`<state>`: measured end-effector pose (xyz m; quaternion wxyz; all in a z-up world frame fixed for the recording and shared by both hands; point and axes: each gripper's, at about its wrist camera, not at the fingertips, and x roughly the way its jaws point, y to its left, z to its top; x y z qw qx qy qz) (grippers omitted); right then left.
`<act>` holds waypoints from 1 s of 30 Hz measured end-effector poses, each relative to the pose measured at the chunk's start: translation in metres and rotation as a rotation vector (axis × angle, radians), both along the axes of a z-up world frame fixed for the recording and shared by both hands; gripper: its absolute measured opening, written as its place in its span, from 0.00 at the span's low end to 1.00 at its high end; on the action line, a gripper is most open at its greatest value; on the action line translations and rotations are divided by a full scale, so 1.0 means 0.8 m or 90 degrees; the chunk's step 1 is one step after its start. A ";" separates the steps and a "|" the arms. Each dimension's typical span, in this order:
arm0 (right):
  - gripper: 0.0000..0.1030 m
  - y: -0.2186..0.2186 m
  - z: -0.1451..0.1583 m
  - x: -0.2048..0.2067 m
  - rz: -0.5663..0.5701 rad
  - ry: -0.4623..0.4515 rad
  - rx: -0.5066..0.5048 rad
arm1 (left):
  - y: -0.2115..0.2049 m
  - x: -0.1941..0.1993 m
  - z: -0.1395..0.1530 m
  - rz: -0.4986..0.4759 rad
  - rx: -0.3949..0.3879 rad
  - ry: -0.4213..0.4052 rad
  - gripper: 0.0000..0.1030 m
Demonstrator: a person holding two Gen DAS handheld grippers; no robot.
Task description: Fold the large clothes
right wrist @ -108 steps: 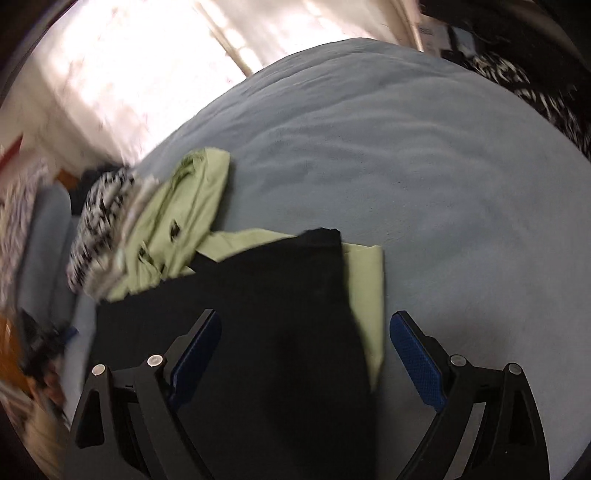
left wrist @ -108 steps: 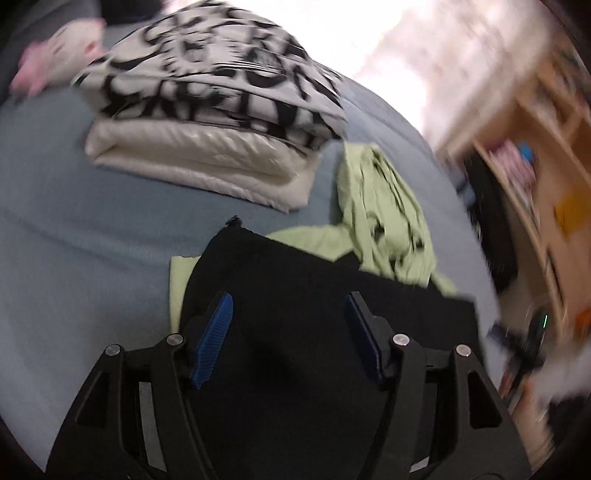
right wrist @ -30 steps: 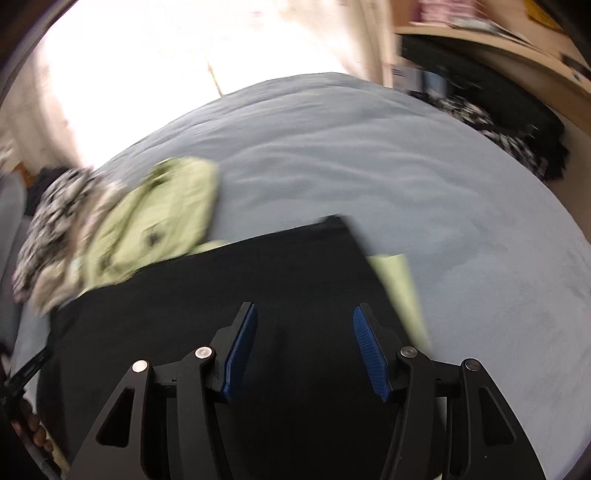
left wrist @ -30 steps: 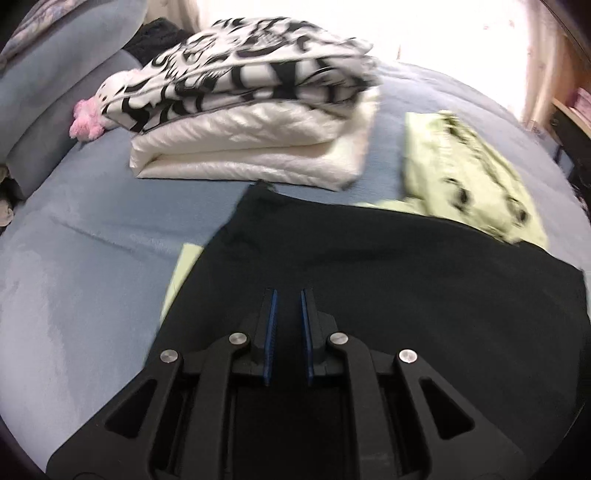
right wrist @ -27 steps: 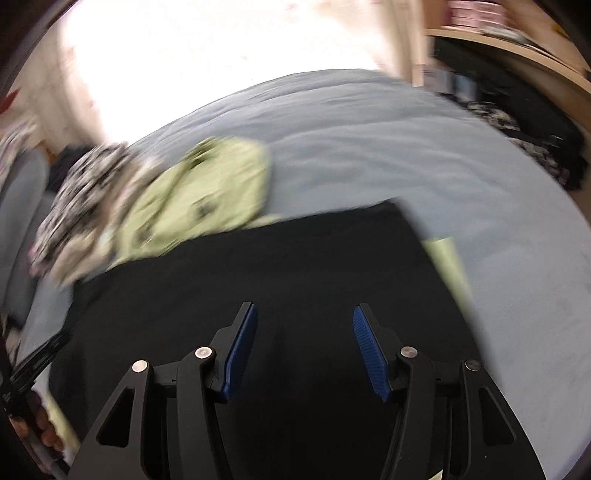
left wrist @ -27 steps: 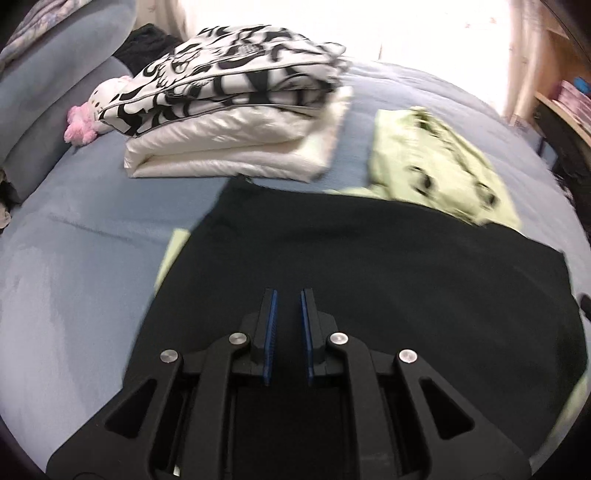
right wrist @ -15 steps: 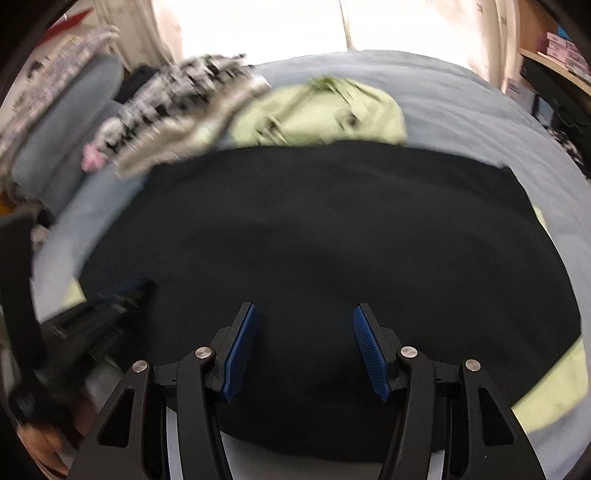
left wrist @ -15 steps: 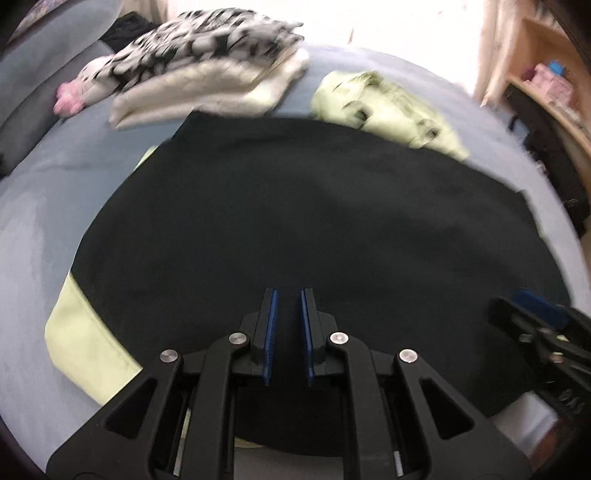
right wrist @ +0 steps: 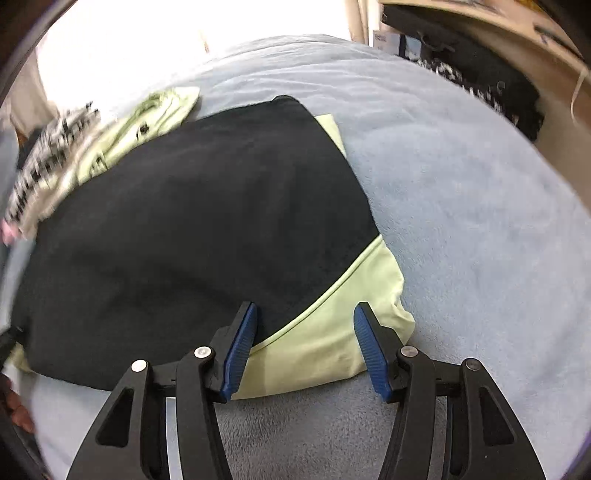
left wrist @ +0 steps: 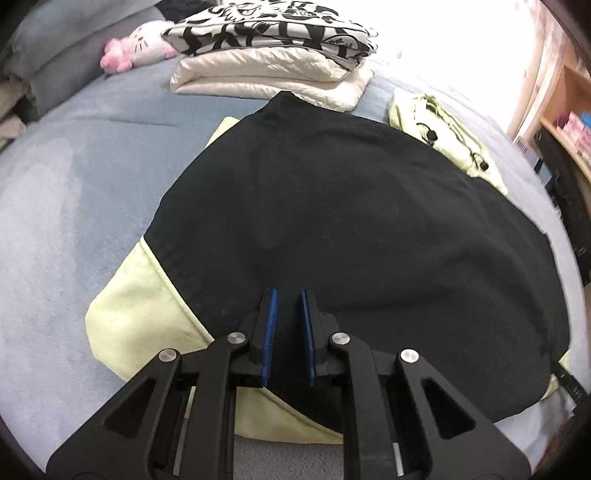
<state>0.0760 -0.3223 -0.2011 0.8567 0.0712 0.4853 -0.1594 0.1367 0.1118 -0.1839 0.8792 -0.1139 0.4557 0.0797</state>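
Bedroom, blue blanket on bed, folded pile at far end. Black-and-green jacket spread flat mid-bed, green hood bunched beyond. Left gripper nearly clenched over near hem, can't tell if cloth's pinched. Right gripper half open, empty, straddling green corner. Tip imo: pinch both hem corners evenly, lift low, keep edge taut before folding over.

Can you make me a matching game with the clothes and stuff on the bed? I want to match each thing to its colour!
Things:
1. big garment
2. plush toy
3. top folded cloth on the stack
4. bed cover

Colours:
A. light blue
B. black-and-white pattern
C. black with pale green
D. pink and white

Pairs: 1-C, 2-D, 3-B, 4-A
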 end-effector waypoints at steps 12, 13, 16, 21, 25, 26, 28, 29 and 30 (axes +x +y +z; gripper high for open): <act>0.59 0.010 0.008 -0.011 -0.019 0.011 0.010 | 0.004 -0.018 0.021 -0.006 0.000 0.016 0.11; 0.59 0.001 0.003 0.000 -0.020 0.009 0.021 | 0.006 -0.025 0.024 -0.008 -0.003 0.018 0.11; 0.59 0.006 0.016 -0.011 -0.016 -0.002 0.070 | 0.014 -0.046 0.031 -0.005 -0.013 0.027 0.11; 0.60 0.023 0.029 -0.021 0.015 -0.004 0.124 | 0.046 -0.081 0.031 0.003 -0.136 0.043 0.22; 0.60 0.041 0.038 -0.039 0.042 0.004 0.167 | 0.066 -0.100 0.028 0.018 -0.203 0.034 0.49; 0.60 0.044 0.037 -0.041 0.045 0.007 0.177 | 0.070 -0.102 0.028 0.022 -0.208 0.029 0.49; 0.60 0.050 0.038 -0.051 0.049 0.014 0.203 | 0.075 -0.103 0.025 0.027 -0.225 0.026 0.49; 0.60 0.052 0.037 -0.055 0.050 0.017 0.213 | 0.077 -0.102 0.023 0.029 -0.237 0.025 0.49; 0.60 0.053 0.033 -0.056 0.050 0.021 0.220 | 0.078 -0.100 0.020 0.031 -0.249 0.025 0.50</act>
